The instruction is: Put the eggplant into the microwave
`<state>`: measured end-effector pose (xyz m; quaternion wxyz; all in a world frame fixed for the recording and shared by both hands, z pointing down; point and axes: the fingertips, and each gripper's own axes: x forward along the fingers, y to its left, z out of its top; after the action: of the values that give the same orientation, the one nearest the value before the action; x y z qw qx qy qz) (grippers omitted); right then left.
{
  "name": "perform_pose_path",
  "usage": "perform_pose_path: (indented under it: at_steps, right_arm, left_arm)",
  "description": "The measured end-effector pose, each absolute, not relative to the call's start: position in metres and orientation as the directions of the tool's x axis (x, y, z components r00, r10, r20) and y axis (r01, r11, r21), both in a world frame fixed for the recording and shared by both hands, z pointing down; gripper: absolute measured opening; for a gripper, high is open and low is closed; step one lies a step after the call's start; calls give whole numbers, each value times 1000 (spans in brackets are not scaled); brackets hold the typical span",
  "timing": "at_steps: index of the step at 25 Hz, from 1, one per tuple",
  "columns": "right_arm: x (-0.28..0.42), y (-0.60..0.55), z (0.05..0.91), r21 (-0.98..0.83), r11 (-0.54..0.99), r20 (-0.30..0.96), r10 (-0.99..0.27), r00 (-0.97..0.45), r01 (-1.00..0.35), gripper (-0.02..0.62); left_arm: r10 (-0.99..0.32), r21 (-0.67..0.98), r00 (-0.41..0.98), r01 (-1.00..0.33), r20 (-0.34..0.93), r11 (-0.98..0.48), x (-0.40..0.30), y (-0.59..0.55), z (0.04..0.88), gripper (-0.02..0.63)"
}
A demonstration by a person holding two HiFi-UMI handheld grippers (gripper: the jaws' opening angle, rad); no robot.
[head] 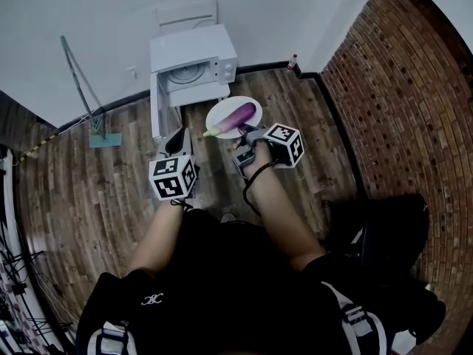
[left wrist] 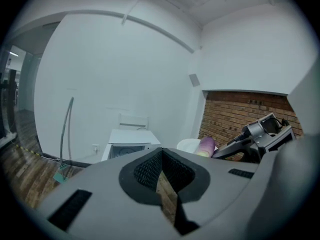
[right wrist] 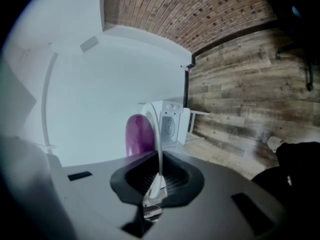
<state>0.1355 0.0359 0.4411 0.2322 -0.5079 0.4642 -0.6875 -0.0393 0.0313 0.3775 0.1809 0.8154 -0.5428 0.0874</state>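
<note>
My right gripper [head: 245,133] is clamping a round white plate [head: 222,114] bearing a long purple eggplant [head: 242,114]; my left gripper [head: 177,136] is hanging closed, empty. Brown plank flooring [head: 96,191] is running up to a boxy white microwave [head: 194,54] standing open.

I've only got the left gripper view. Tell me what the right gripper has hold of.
Observer: The right gripper is shut on the rim of the white plate, and the whole eggplant lies on that plate.
Operator: Report the microwave's door.
Observer: In the head view the microwave is open, its door swung out to the left side.
</note>
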Motion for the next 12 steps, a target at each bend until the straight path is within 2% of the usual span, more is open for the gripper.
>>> perform_pose_path:
  at_steps: [12]
  right_arm:
    - [124,-57,474,-860,-476,506,-739,-446,-186,26]
  left_arm:
    - [-877,172,332,-942,347,-288,-44,-53,403,0]
